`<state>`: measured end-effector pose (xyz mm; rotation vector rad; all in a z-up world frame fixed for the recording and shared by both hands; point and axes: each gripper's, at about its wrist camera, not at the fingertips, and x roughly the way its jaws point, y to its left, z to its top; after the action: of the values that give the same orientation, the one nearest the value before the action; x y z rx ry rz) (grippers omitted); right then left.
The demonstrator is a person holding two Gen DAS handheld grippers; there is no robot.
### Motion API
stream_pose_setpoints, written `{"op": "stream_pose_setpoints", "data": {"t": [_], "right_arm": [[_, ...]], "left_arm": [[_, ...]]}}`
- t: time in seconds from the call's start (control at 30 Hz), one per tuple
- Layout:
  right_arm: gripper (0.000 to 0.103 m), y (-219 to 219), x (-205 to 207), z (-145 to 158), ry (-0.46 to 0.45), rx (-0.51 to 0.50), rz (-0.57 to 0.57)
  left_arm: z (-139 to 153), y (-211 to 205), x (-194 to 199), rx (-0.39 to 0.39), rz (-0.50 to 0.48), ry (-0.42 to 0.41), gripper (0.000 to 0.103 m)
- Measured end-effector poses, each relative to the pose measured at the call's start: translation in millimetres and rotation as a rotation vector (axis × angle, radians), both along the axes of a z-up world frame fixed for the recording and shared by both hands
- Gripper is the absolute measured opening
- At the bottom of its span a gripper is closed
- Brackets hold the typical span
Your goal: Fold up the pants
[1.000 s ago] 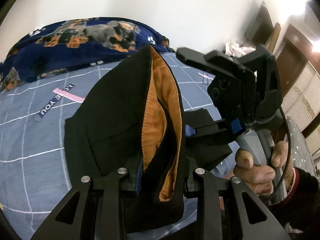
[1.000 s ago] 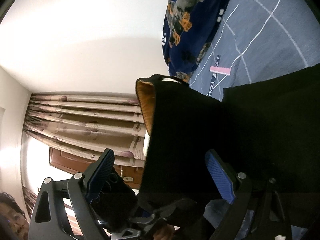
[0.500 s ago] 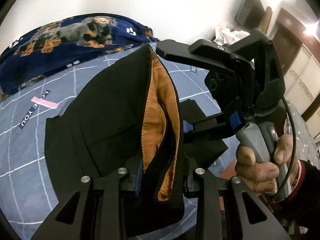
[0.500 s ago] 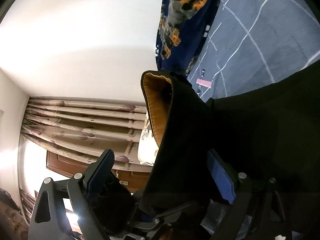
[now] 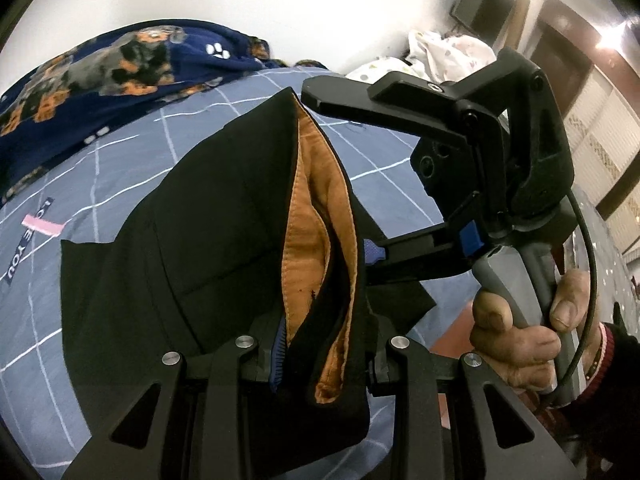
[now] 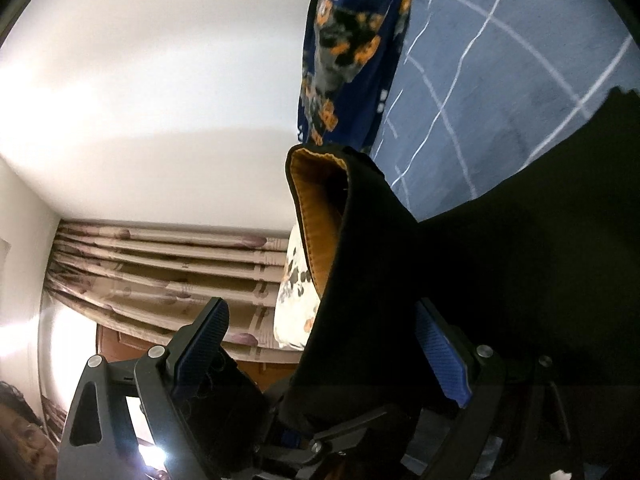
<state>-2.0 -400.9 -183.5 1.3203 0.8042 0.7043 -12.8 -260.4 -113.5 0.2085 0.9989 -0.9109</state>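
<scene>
The black pants (image 5: 192, 240) with orange lining (image 5: 308, 236) hang over the blue checked bed sheet (image 5: 48, 320). My left gripper (image 5: 320, 356) is shut on the waistband edge, fabric bunched between its fingers. My right gripper (image 5: 404, 184) shows in the left wrist view to the right, jaws wide apart beside the waistband. In the right wrist view my right gripper (image 6: 324, 344) is open, and the pants (image 6: 480, 280) rise between its blue pads (image 6: 440, 360), lining (image 6: 316, 220) showing at the top.
A dark blue dog-print blanket (image 5: 100, 68) lies at the bed's far side. A white patterned pillow (image 5: 448, 52) is at the back right. Curtains (image 6: 160, 272) and a white wall are behind. A hand (image 5: 520, 332) holds the right gripper's handle.
The pants have been lifted and carried further across the bed. The right gripper has risen and come closer to the waistband, staying open.
</scene>
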Motion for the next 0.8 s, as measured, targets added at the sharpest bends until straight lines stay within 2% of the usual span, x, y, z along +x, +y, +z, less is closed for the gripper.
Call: {"op": "stream_pose_setpoints", "data": {"t": [0.27,0.43,0.53,0.57,0.7,0.8], "right_arm": [[0.092,-25,-11,-18,0.033,0.015,-0.043],[0.092,-35,-11,-35,0.068,0.031,-0.066],[0.091,-40,-11,-43,0.085,0.061,-0.078],[0.091,-41,-11,-44,0.086,0.059,-0.078],[0.091,-42,-7,-43,0.105,0.031,-0.074],[0.089,-43,-7,-40,0.130,-0.008,-0.061]], "left_arm": [[-17,-34,-10,0.055,-0.059,-0.033,0.032],[-25,-41,-14,0.051,-0.108,-0.022,0.037],[-19,-36,-19,0.011,-0.143,-0.002,0.049],[-15,-33,-21,-0.001,-0.146,-0.014,0.054],[7,-19,-27,-0.053,-0.158,-0.053,0.061],[23,3,-24,-0.066,-0.108,-0.106,0.069]]}}
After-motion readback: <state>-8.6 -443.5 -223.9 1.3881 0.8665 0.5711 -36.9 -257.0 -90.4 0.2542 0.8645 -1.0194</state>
